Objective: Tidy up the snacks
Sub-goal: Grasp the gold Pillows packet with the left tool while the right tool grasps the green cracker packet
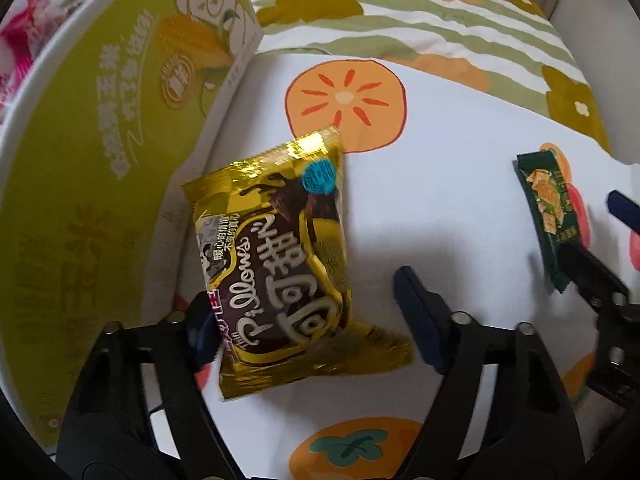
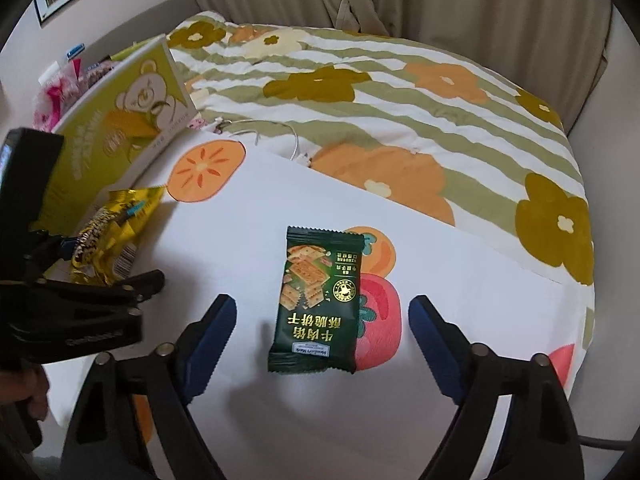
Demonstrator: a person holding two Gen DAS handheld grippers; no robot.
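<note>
Fingers of your left gripper (image 1: 308,320) apart around the gold snack packet (image 1: 276,256) beside the green box (image 1: 100,120), your right gripper (image 2: 320,344) spread around the dark green cracker packet (image 2: 316,300), well right of that box, on the white sheet (image 2: 440,248)

A gold cocoa snack packet (image 1: 276,256) stands tilted between the spread left tongs (image 1: 308,316); a dark green cracker packet (image 2: 318,300) lies flat between the spread right tongs (image 2: 320,340).

Both wrist views low over bedsheet (image 1: 440,168)
</note>
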